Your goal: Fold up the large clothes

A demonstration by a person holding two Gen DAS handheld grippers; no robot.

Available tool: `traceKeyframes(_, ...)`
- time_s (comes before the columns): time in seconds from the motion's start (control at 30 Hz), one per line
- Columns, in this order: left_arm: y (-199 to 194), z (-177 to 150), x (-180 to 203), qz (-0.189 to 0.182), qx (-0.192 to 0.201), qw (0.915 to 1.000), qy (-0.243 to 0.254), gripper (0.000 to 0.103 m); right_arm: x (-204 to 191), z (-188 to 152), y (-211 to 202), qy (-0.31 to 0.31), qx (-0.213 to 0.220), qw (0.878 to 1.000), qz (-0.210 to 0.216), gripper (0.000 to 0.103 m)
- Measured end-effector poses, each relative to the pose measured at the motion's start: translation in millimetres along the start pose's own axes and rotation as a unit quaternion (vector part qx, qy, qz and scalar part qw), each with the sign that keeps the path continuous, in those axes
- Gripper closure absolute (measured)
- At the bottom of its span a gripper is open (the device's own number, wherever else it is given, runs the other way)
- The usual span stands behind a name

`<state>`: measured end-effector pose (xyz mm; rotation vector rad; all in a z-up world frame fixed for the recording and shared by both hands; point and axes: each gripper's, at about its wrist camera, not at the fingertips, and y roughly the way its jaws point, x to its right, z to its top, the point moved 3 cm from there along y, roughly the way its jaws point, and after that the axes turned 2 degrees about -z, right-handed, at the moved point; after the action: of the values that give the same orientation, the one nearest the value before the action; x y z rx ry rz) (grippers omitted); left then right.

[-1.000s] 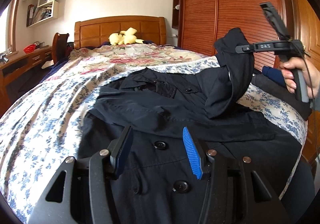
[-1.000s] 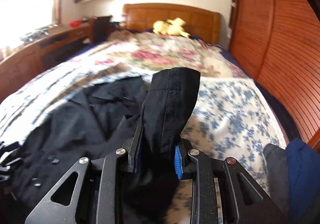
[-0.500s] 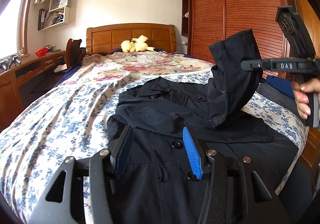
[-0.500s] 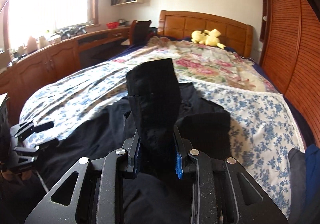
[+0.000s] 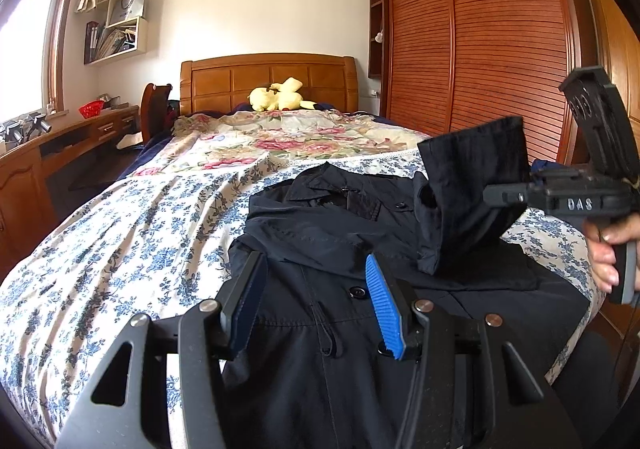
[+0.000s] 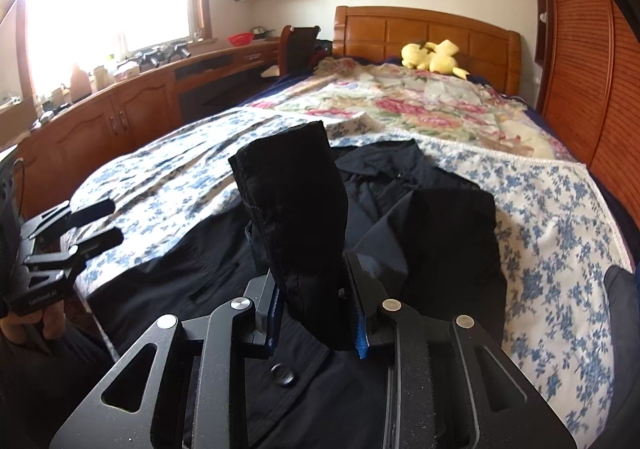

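A dark navy coat (image 5: 320,233) lies front-up, buttons showing, on the flowered bedspread (image 5: 120,249). My right gripper (image 6: 312,281) has the coat's sleeve cuff (image 6: 292,209) between its pads, which still touch the cloth while the jaws are opening. The cuff stands up above the coat's chest, and the sleeve (image 5: 472,185) hangs folded inward. A hand holds that right gripper (image 5: 492,195) at the coat's right side. My left gripper (image 5: 314,269) hovers open over the coat's lower front with nothing between its fingers; the left gripper (image 6: 112,221) also shows at the bed's left edge.
A yellow plush toy (image 5: 280,99) lies by the wooden headboard. A slatted wardrobe (image 5: 480,49) runs along the right of the bed. A long wooden desk (image 6: 120,109) and a chair (image 6: 298,45) stand on the left. Dark folded clothes (image 6: 620,289) sit at the bed's right corner.
The right gripper has carried the sleeve cuff leftward from the bed's right side to over the coat's chest. The left gripper has drawn back and risen a little, still open.
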<state>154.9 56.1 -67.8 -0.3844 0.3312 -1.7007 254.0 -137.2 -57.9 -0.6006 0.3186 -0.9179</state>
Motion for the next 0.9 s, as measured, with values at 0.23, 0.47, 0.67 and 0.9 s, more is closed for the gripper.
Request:
traceKeyframes(0.23, 0.8, 0.8, 0.6, -0.002, -0.001, 1.0000, -0.002, 0.052, -27.6, -18.2, -6.7, -0.016, -0.026, 0.999, 0.028, 0.053)
traceKeyframes(0.47, 4.4, -0.8, -0.1, -0.005, -0.007, 1.0000, -0.004, 0.052, -35.9, -42.4, -16.3, -0.010, -0.043, 0.998, 0.039, 0.049)
traceKeyframes(0.67, 7.6, -3.1, 2.9, -0.007, -0.014, 0.9999, 0.000, 0.052, -35.1, -58.9, -31.1, 0.000, -0.051, 0.998, 0.043, 0.045)
traceKeyframes(0.9, 9.7, -5.9, 11.9, -0.016, -0.022, 0.9996, 0.006, 0.052, -31.5, -71.0, -48.2, 0.011, -0.051, 0.998, 0.028, 0.037)
